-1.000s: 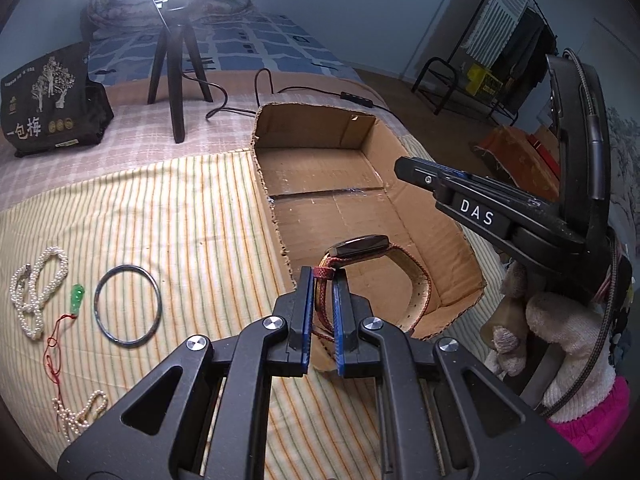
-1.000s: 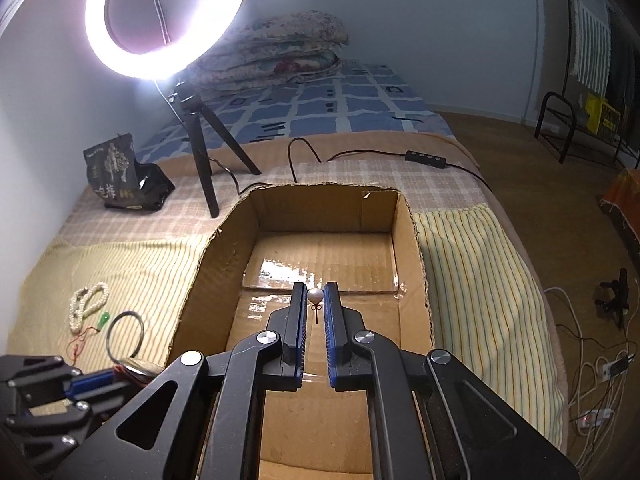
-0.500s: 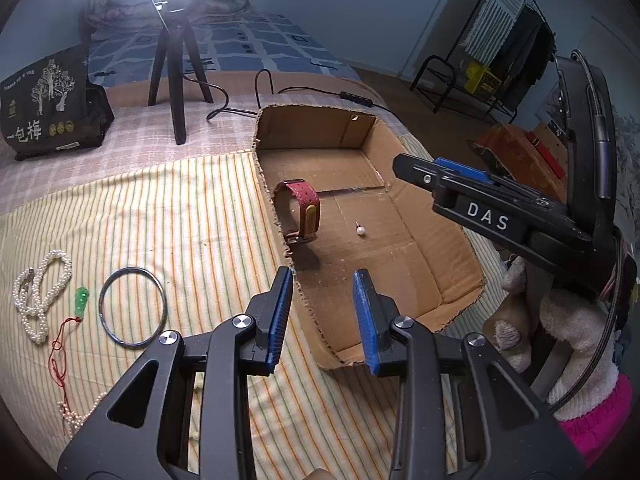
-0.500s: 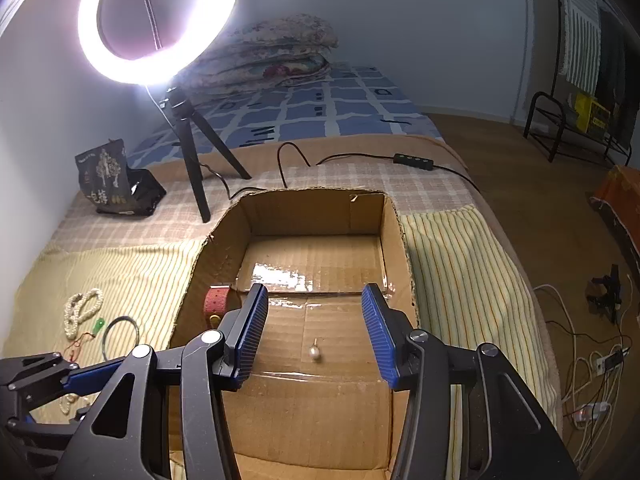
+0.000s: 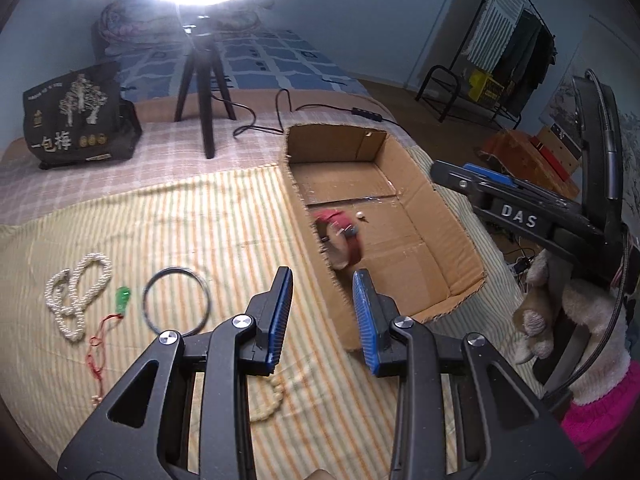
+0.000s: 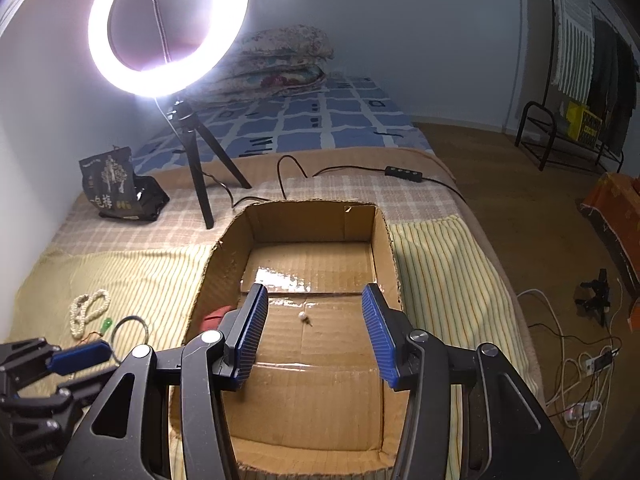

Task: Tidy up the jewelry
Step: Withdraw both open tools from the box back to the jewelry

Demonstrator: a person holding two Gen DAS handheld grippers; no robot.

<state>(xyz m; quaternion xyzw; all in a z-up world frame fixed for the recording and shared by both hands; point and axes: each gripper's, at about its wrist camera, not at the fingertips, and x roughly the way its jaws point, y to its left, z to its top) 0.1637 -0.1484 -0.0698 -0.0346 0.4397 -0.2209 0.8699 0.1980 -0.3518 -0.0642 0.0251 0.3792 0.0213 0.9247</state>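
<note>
Both the left gripper [image 5: 323,312] and right gripper [image 6: 313,336] are hanging spread and empty; the dark bangle [image 5: 176,299], lower left on the bed, wants a rim pinch next, probably.

Watch [image 5: 340,236] and pearl [image 6: 302,315] dropped, boxed.

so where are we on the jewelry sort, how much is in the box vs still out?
Done: the red watch and the pearl pin lie in the cardboard box. In hand: nothing; left gripper and right gripper are both open and empty. Left: the pearl necklace, green pendant on red cord, dark bangle and bead bracelet are out on the striped cloth.
</note>
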